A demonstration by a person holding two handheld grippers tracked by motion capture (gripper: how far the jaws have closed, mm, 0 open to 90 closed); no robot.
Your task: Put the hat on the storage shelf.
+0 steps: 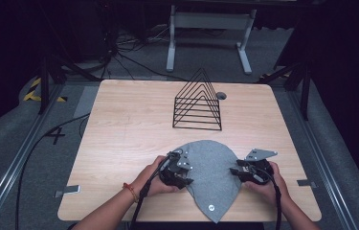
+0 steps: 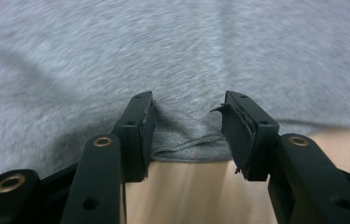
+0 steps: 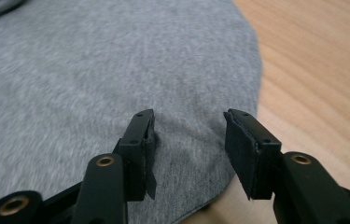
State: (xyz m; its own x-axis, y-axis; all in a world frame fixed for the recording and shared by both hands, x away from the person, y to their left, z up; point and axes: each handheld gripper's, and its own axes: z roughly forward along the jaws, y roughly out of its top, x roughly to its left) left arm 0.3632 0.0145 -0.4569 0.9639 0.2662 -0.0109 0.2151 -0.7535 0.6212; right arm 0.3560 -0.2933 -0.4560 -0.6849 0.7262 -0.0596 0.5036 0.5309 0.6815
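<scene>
table [image 1: 119,124] — grey cloth [image 2: 172,56] edge between left gripper [image 2: 187,130] fingers [image 2: 140,128]

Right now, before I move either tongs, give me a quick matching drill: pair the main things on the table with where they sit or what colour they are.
Things:
1. grey cloth
2. wire rack
3. left tongs
4. right tongs

Descriptions:
A. black, triangular, at the table's far side
B. at the cloth's right edge
C. lies flat near the front edge, with a small metal snap
D. at the cloth's left edge, a fold bunched between its jaws

Pairs: 1-C, 2-A, 3-D, 4-B
</scene>
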